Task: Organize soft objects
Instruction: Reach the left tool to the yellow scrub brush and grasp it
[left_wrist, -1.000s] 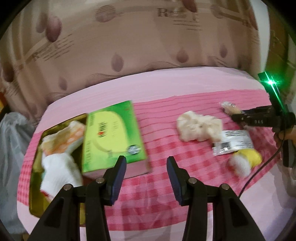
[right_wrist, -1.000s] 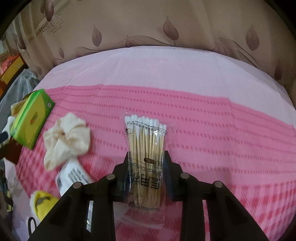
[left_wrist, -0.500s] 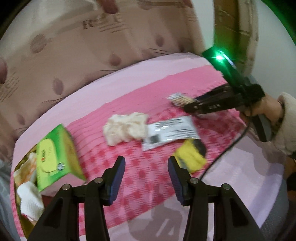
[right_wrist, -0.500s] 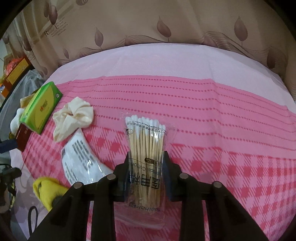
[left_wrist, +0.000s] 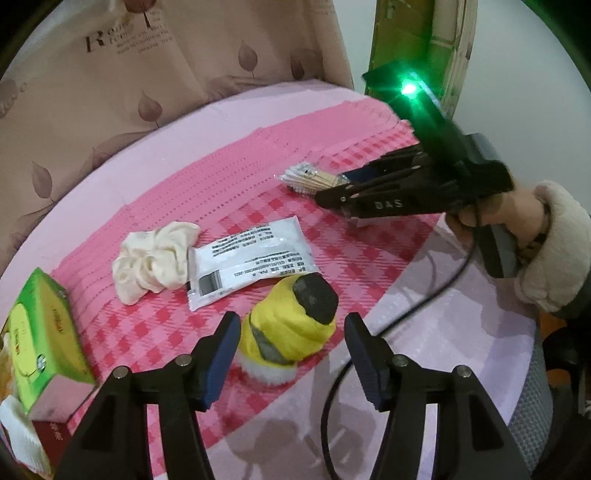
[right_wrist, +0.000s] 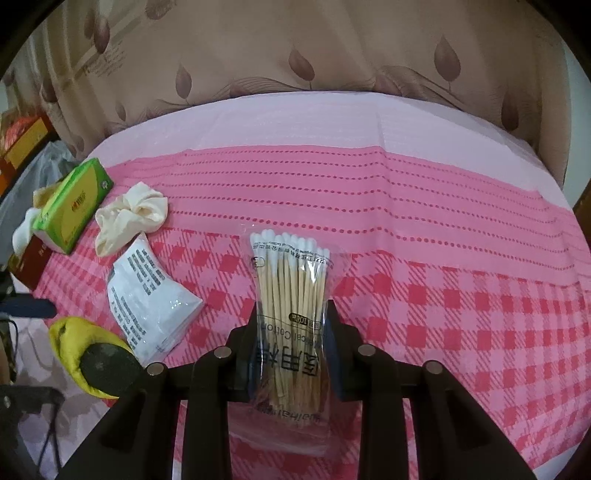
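My left hand-held gripper (left_wrist: 291, 360) is spread wide, nothing in it, jaws either side of the yellow plush toy (left_wrist: 291, 325) but not touching yet. Toy lies near the front edge of the pink checked cloth (left_wrist: 332, 229) on the desk, dark round patch facing up, white fluffy bit toward me.

Right hand-held gripper (right_wrist: 291, 343) is pinching the cotton swab pack (right_wrist: 290, 295) round its middle, w/ the white tips pointing away from me. Can't tell if the pack is lifted or resting on the cloth.

Further out from the toy: white printed sachet (left_wrist: 251, 258) just behind it, overlapping the cream scrunchie (left_wrist: 155, 258) at its left. Green tissue box (left_wrist: 44, 347) far left, sitting on a red box edge w/ something white beside it; looks like that's where things get collected, but I can't see the container properly.

Step in hand, as I judge it: grab the toy w/ the left. To do it well:
- Lower a bit more so pads meet the yellow body, not the fluffy fringe, which would slip.
- Keep centred; the right jaw has more gap than the left, so nudge right before closing.
- Close gently, it's squashy, will compress a lot before it holds.
- Watch the black cable (left_wrist: 413, 314) running just right of the toy; don't snag it.
- Lift straight up so the sachet isn't dragged.
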